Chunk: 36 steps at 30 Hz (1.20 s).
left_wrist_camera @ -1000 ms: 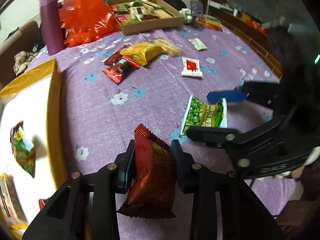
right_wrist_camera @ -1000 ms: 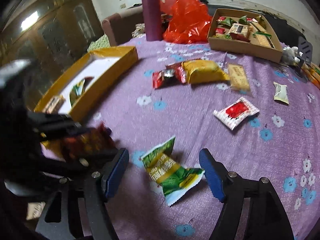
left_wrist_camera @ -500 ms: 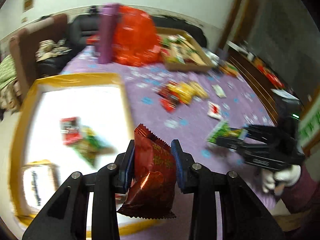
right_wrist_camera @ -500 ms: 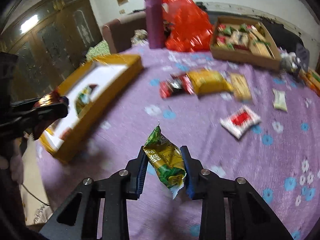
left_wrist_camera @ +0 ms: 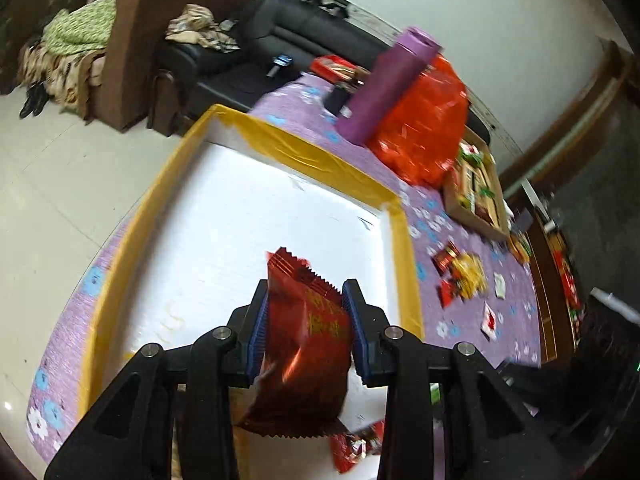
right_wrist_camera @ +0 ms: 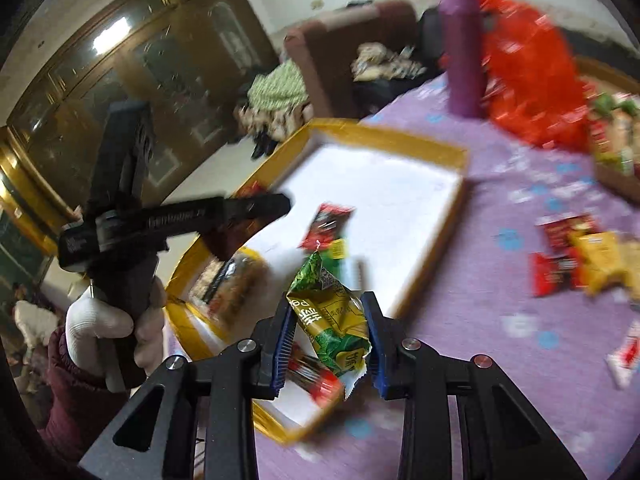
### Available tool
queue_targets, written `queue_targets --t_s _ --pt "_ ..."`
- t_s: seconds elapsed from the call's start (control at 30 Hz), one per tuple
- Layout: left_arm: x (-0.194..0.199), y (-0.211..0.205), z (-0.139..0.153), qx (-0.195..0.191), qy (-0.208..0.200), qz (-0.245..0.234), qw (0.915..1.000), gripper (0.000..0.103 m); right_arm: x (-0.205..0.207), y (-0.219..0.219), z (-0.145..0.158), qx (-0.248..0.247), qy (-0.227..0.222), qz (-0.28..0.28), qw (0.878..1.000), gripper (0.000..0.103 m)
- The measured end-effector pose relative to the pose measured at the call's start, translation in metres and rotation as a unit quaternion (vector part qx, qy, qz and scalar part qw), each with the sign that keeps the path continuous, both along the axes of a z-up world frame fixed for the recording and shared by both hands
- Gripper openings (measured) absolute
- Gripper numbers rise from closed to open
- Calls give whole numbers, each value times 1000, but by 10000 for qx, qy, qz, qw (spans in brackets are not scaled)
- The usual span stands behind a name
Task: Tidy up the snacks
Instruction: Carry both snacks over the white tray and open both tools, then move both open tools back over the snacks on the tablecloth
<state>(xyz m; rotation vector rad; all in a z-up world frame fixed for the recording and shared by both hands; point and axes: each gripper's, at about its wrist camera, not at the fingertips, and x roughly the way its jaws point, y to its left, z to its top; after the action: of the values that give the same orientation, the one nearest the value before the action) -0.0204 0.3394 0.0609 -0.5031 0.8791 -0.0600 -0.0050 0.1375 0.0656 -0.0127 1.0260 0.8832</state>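
Note:
My left gripper [left_wrist_camera: 306,332] is shut on a dark red snack packet [left_wrist_camera: 306,344] and hangs over the white floor of the yellow-rimmed box [left_wrist_camera: 312,156]. My right gripper [right_wrist_camera: 328,336] is shut on a green and yellow snack packet [right_wrist_camera: 332,320], above the near corner of the same box [right_wrist_camera: 404,136]. In the right wrist view the left gripper [right_wrist_camera: 256,210] reaches over the box from the left, held by a gloved hand [right_wrist_camera: 96,324]. Several packets lie in the box [right_wrist_camera: 326,224]. Loose snacks [left_wrist_camera: 464,276] remain on the purple cloth.
A purple bottle [left_wrist_camera: 388,88] and a red plastic bag [left_wrist_camera: 424,128] stand beyond the box. A brown cardboard tray [left_wrist_camera: 476,192] full of snacks sits further right. Sofas [left_wrist_camera: 276,60] and floor lie past the table's left edge.
The right gripper closed on the green packet and lifted it toward the yellow box. The left gripper carried the red packet left from the purple cloth to over the box and rolled.

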Motion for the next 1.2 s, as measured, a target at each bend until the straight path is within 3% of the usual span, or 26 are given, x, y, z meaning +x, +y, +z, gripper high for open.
queue_targets --t_s 0.2,0.33,0.4,0.57,0.7,0.8,1.0,1.2 --pt "-1 24 -14 -279 241 269 9990 40 3 47 -29 -355 268 147 9989 36" --pt "-24 27 -3 -399 -81 272 9988 44 9 50 -33 -235 389 83 9989 41" --pt "-41 29 6 -456 -332 372 9977 56 7 43 -28 -98 296 -2 9995 43" --pt "-75 17 27 -682 -993 634 9907 72 -10 -6 -11 208 -63 -353 9991 47" --pt "-100 -2 38 -1093 -1432 578 9819 73 -27 -59 14 503 -414 -849 9943 48" --pt "-113 -21 47 -1241 -1486 500 9798 73 -41 -102 35 738 -644 -1193 9880 51" --pt "-150 -66 91 -770 -1976 690 9748 73 -68 -192 77 1059 -1198 -1809 9704 54" --pt "-190 -119 142 -115 -2653 565 9624 85 -89 -284 109 1100 -1608 -2492 9487 55"
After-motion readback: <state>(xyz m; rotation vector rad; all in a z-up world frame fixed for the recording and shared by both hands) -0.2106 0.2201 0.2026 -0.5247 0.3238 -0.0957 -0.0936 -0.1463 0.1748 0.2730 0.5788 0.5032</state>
